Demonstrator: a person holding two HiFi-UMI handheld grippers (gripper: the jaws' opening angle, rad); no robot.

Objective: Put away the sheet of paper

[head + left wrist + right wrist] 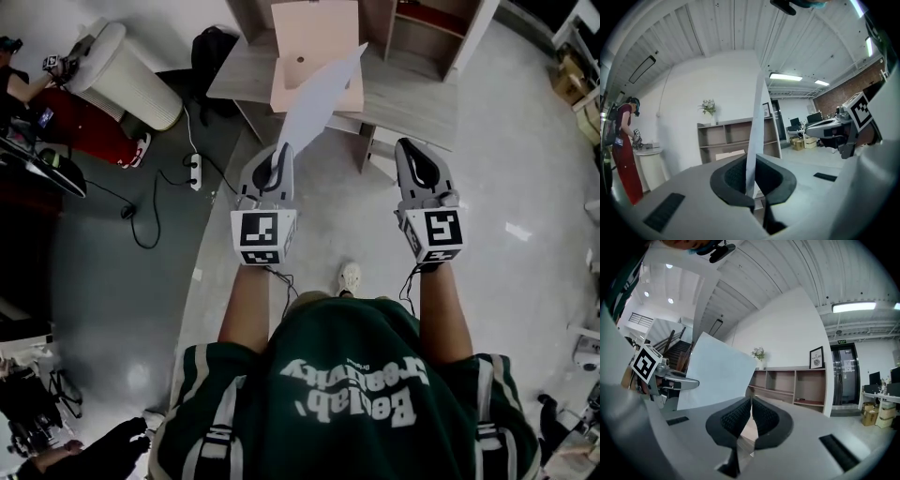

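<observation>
Pinching sheet of paper (319,94) by its low edge in left claw (279,155), with right claw (419,159) shut on nothing. Gripped so little, could flop, crease or slip out.

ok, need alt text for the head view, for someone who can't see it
Seen from above, a person in a green shirt holds out two grippers; the left gripper is shut on a white sheet of paper that stands on edge, reaching toward an open cardboard box on a wooden desk ahead. The right gripper beside it holds nothing.
</observation>
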